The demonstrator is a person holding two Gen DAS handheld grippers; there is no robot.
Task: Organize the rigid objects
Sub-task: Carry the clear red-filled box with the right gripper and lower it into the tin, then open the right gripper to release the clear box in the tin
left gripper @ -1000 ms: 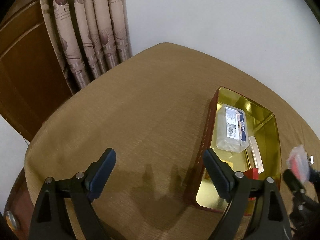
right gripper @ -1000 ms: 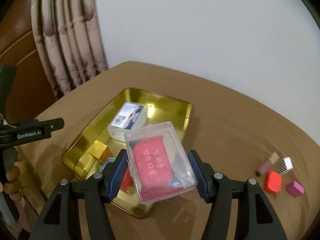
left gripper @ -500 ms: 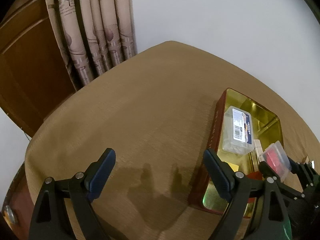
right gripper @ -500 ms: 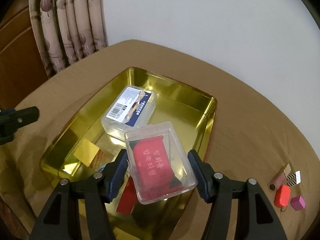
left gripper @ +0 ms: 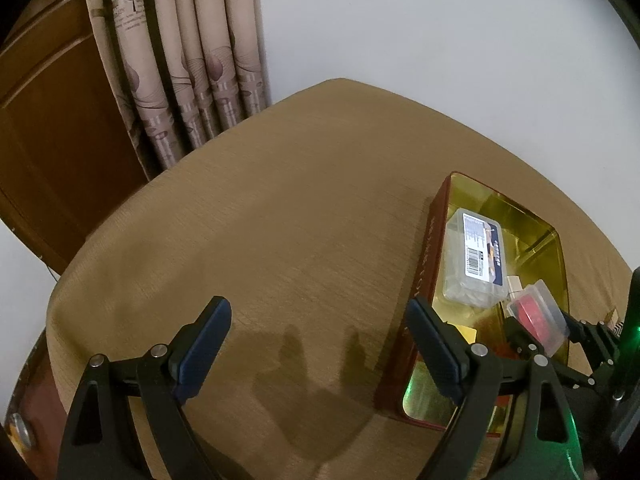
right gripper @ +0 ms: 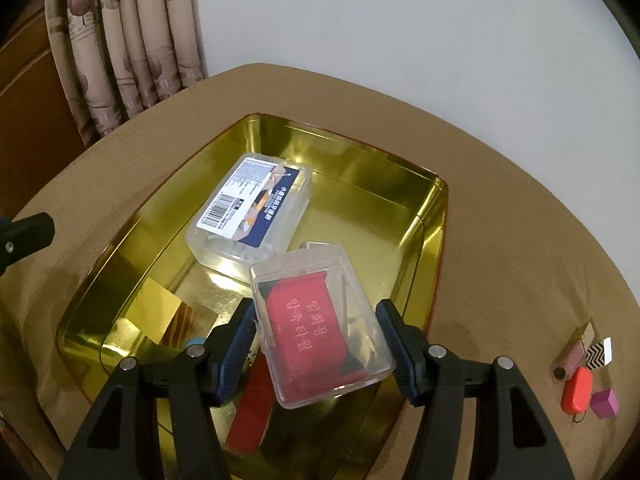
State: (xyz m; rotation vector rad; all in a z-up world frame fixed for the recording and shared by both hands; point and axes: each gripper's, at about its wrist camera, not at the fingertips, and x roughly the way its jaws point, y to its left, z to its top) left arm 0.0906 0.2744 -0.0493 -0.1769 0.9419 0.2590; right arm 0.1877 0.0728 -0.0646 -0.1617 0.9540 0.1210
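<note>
1. the right hand-held gripper (right gripper: 320, 344) is clamped on a clear plastic box with a red insert printed in white script (right gripper: 320, 324); its blue pads (right gripper: 390, 344) press the box's two long sides at the lower centre of the right wrist view.
2. that box hangs tilted over the near half of a shallow gold metal tray with a red outer wall (right gripper: 434, 216), which sits on the tan tabletop (right gripper: 500, 208).
3. inside the tray, toward its upper middle, lies a second clear plastic box with a barcode label (right gripper: 250, 210), flat on the gold floor.
4. below the held box a flat red piece (right gripper: 250, 416) lies in the tray, and a gold block (right gripper: 152, 308) lies at the tray's left.
5. at the lower right of that view, on the tabletop well apart from the tray, lie a small cluster: an orange-red oval piece (right gripper: 576, 388), a magenta cube (right gripper: 604, 404), a black-and-white zigzag piece (right gripper: 598, 352) and a pink stick (right gripper: 568, 360).
6. the left hand-held gripper (left gripper: 320, 348) stands wide open over bare tabletop, left of the tray, with nothing between its pads.
7. a patterned curtain (left gripper: 180, 60) hangs at the upper left.
</note>
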